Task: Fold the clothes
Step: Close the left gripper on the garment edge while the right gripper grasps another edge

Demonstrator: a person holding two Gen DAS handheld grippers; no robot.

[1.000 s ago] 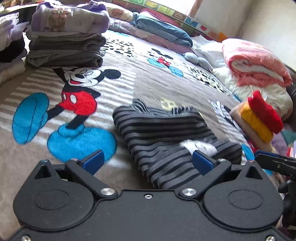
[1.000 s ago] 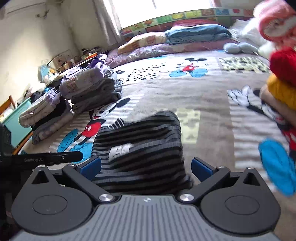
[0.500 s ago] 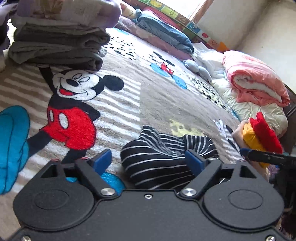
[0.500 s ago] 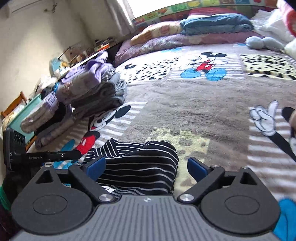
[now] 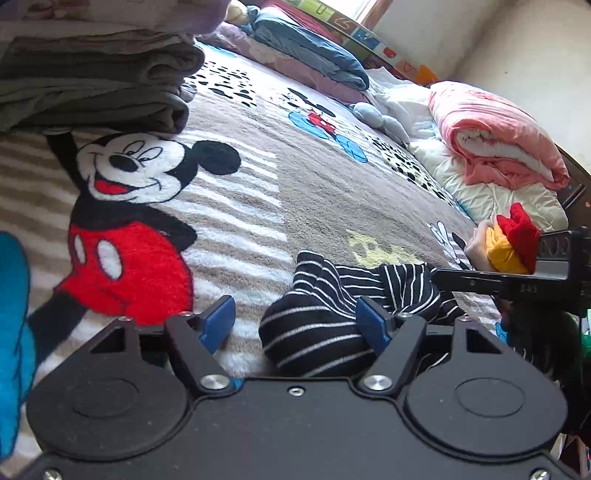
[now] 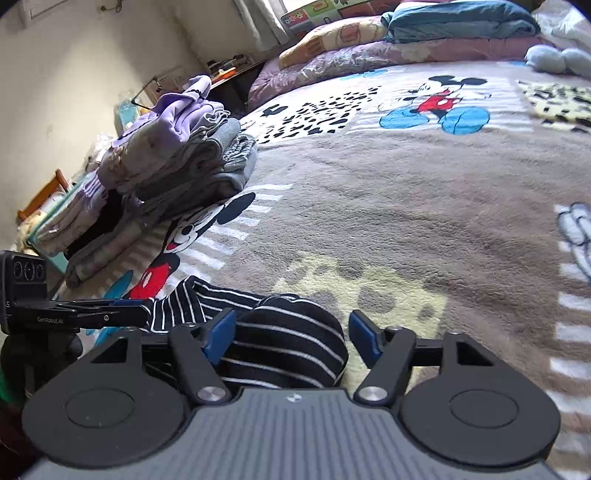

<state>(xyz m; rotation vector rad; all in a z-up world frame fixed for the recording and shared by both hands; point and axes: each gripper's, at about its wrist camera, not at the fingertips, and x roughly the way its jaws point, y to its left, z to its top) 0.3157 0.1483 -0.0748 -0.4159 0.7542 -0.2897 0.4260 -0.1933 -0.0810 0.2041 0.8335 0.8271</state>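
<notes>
A black garment with thin white stripes (image 5: pixel 317 332) lies bunched on the cartoon-mouse blanket (image 5: pixel 258 192). My left gripper (image 5: pixel 295 326) is low over its left end and its jaws are closing. The cloth sits between them against the right pad, and the left pad (image 5: pixel 218 325) is still apart from it. My right gripper (image 6: pixel 291 336) is at the other end of the garment (image 6: pixel 288 343), also closing. Its left pad touches the fabric and its right pad (image 6: pixel 364 338) stands clear of it. Each gripper shows in the other's view: the right gripper (image 5: pixel 480 282) and the left gripper (image 6: pixel 92 314).
A stack of folded grey and purple clothes (image 5: pixel 92 74) (image 6: pixel 177 155) stands at the blanket's left side. A pink quilt (image 5: pixel 498 147) and red and yellow cloth (image 5: pixel 513 243) lie at the right. Pillows (image 6: pixel 461 22) line the head of the bed.
Both grippers have come forward and down onto the striped garment and their jaws have narrowed. The garment, folded flat a second ago, is now bunched between them.
</notes>
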